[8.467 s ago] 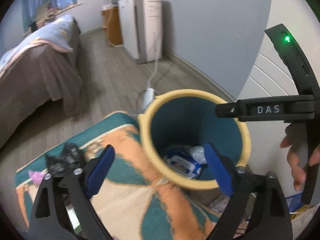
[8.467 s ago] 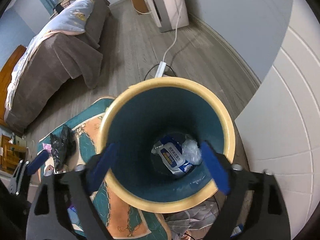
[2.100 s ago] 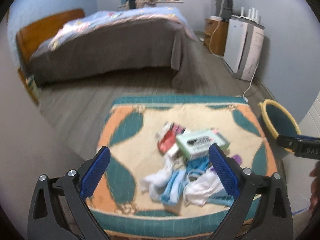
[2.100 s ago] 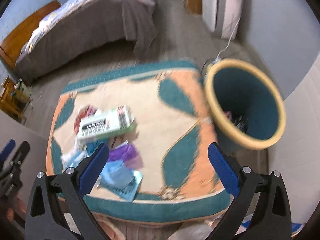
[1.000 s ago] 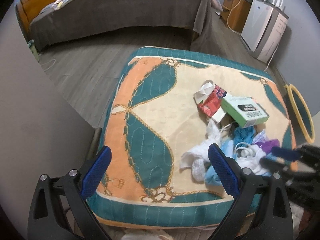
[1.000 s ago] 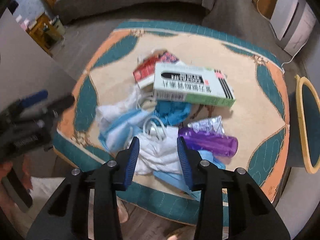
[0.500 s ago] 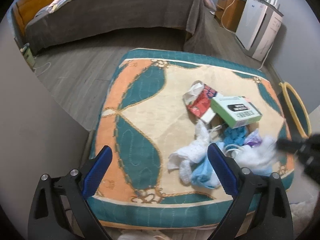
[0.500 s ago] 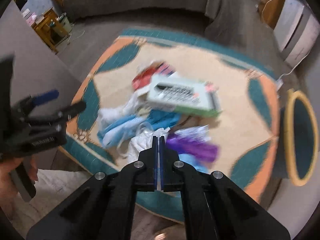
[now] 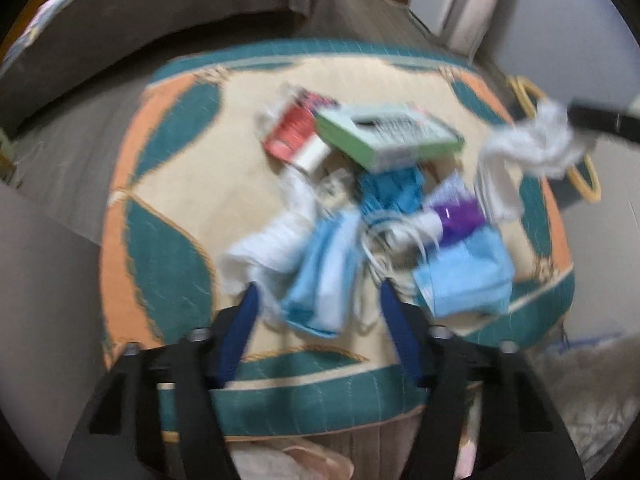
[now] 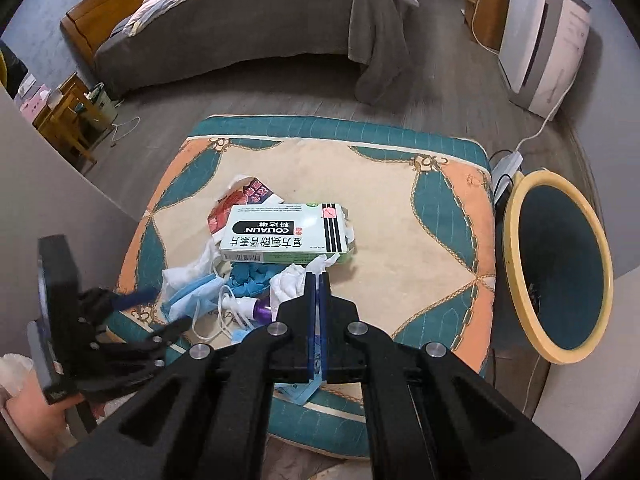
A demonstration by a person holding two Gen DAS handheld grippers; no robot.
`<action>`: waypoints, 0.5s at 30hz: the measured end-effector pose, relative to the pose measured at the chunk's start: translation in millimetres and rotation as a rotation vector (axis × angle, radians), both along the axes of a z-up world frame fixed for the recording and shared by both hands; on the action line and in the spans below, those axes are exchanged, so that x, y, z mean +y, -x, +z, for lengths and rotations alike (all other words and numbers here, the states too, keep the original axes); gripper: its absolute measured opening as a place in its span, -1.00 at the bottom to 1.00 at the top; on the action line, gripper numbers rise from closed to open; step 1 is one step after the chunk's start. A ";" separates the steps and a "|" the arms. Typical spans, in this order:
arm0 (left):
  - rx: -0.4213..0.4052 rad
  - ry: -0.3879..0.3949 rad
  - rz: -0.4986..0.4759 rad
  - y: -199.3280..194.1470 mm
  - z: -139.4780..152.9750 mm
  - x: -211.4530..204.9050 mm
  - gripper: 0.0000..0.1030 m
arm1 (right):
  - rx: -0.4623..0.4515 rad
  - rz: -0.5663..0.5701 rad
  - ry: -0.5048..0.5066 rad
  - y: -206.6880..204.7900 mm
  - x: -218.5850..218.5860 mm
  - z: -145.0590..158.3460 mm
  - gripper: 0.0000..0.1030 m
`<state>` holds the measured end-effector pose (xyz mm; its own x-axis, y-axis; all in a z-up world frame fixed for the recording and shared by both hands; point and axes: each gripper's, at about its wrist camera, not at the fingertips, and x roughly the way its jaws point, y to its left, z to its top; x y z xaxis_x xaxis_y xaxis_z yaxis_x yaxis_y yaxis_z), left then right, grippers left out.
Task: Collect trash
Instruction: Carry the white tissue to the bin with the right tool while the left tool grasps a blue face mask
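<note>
Right gripper (image 10: 318, 280): blue pads pressed together, clamped on a crumpled white tissue (image 10: 294, 280) that bunches just left of the tips; half a second ago the same fingers were already shut on it low over the pile, and it now hangs clear of the cushion. In the left wrist view that tissue (image 9: 532, 144) shows lifted, far right of and beyond the left fingers, in front of the bin. Left gripper (image 9: 318, 312): fingers apart, narrower than half a second ago, when they stood wide and well back from the heap; the pads now flank the near edge of a blue face mask (image 9: 324, 264), the left pad beside a white wad (image 9: 272, 240). The view is motion-blurred, so contact cannot be judged. Beyond the left fingers: tangled white cord (image 9: 380, 240), blue crumpled gloves (image 9: 392, 190), a purple bottle (image 9: 460, 212) to the right, then a second blue mask (image 9: 464, 276) right of the right pad. Farther out, the green-and-white COLTALIN box (image 10: 286, 238) leans on a red packet (image 10: 240, 204). All remaining trash sits on the teal-and-orange cushion (image 10: 400, 200). The yellow-rimmed teal bin (image 10: 516, 280) stands well right of the right fingers, just beside the cushion's right edge. A bed (image 10: 240, 28) lies beyond.
</note>
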<state>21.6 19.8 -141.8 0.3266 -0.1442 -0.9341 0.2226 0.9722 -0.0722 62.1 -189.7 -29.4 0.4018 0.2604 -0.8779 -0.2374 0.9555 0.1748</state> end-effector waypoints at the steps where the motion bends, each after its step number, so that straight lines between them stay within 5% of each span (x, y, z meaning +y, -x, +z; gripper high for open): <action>1: 0.026 -0.021 -0.027 1.0 -6.4 -6.3 -0.26 | 0.000 0.000 -0.007 0.4 0.5 -0.9 -0.98; 4: 0.008 -0.066 -0.071 3.9 -6.0 -15.8 -0.51 | -0.004 -0.008 -0.004 -0.4 -2.1 -1.4 -0.98; 15: -0.315 0.044 -0.086 15.3 98.7 -17.7 -0.53 | -0.094 -0.102 -0.088 -8.0 -38.8 30.8 -0.98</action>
<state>6.4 2.1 -43.1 0.5832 -0.2217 -0.7815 0.3220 0.9463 -0.0281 70.1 -228.5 1.5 0.5095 0.2882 -0.8108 -0.1590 0.9575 0.2405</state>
